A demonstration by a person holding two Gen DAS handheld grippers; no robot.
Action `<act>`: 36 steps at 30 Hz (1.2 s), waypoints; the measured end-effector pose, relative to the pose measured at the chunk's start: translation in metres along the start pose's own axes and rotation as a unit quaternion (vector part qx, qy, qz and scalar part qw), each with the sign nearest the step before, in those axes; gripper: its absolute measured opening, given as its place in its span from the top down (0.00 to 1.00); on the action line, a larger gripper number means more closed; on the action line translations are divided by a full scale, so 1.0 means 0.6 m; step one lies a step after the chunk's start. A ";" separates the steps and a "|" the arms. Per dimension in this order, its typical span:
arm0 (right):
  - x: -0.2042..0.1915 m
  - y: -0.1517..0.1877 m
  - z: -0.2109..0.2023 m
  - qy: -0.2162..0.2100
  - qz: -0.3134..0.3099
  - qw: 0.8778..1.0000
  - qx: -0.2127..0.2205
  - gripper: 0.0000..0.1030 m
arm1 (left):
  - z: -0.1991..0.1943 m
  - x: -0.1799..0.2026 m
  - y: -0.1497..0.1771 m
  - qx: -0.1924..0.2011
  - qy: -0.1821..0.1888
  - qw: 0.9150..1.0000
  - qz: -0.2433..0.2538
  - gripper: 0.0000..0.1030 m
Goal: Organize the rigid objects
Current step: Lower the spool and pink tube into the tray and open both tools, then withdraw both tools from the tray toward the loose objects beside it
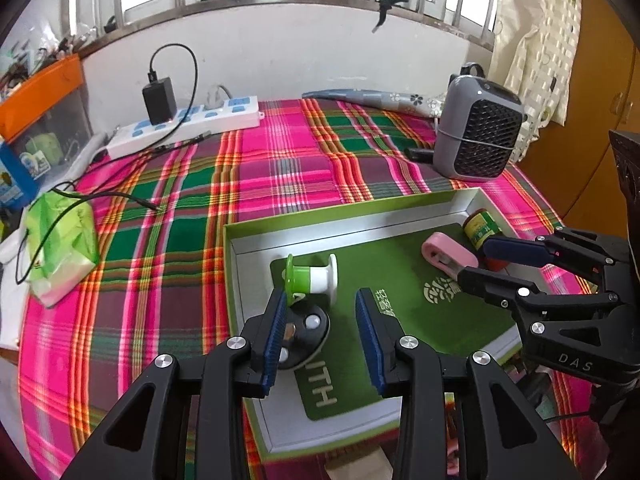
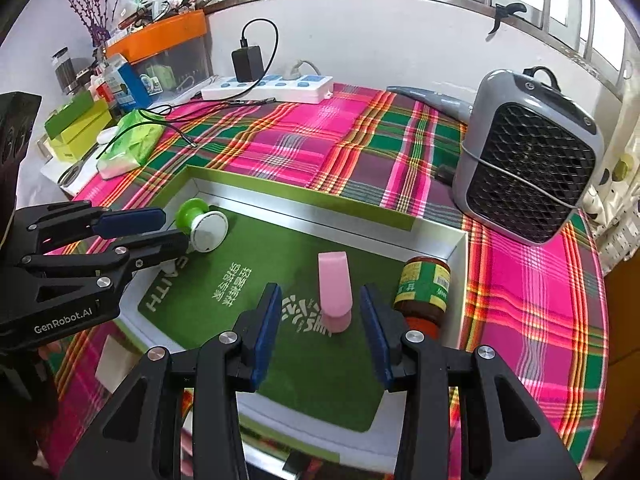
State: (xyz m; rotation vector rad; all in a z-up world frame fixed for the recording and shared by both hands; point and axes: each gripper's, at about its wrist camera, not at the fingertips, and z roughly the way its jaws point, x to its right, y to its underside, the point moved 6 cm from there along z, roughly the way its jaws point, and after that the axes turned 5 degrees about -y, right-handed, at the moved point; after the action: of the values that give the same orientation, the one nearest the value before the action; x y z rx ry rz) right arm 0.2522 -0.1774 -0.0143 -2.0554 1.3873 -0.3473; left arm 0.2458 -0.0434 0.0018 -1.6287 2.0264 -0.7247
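Left claw (image 1: 322, 336) released, nothing between its blue pads – poised over the green-lined tray (image 1: 352, 216) on the plaid-covered desk (image 1: 280, 152). Green-and-white spool (image 1: 314, 272) lies just beyond its tips; black disc (image 1: 308, 330) beside its left finger.

Right wrist view: right claw (image 2: 322, 334) released – pink clip (image 2: 335, 288) lies free between its tips, amber bottle (image 2: 422, 292) just right, in the tray's far-right corner.

Plaid pink/green cloth (image 2: 320, 132); green box (image 2: 304, 194); pink clip (image 2: 335, 284); grey fan (image 2: 532, 160).
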 end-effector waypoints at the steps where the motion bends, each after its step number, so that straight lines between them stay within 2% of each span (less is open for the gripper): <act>1: -0.001 0.001 -0.004 0.000 0.000 1.000 0.002 0.59 | -0.005 0.001 0.002 0.002 0.000 1.000 0.000 0.66; 19: -0.012 0.048 -0.078 -0.002 0.003 1.000 0.029 0.59 | -0.095 -0.005 0.056 0.036 -0.001 0.999 -0.013 0.66; 31: -0.037 0.124 -0.107 -0.038 -0.042 0.998 0.031 0.59 | -0.145 -0.013 0.127 0.036 0.007 0.999 -0.037 0.66; 36: -0.047 0.148 -0.099 -0.033 -0.067 0.997 0.018 0.59 | -0.153 -0.012 0.159 0.027 0.010 0.999 -0.039 0.66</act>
State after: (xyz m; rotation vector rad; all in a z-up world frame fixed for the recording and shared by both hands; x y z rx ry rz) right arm 0.1435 -0.1951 -0.0207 -2.1164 1.1998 -0.3531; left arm 0.1185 -0.0086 0.0110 -1.6836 1.9474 -0.8194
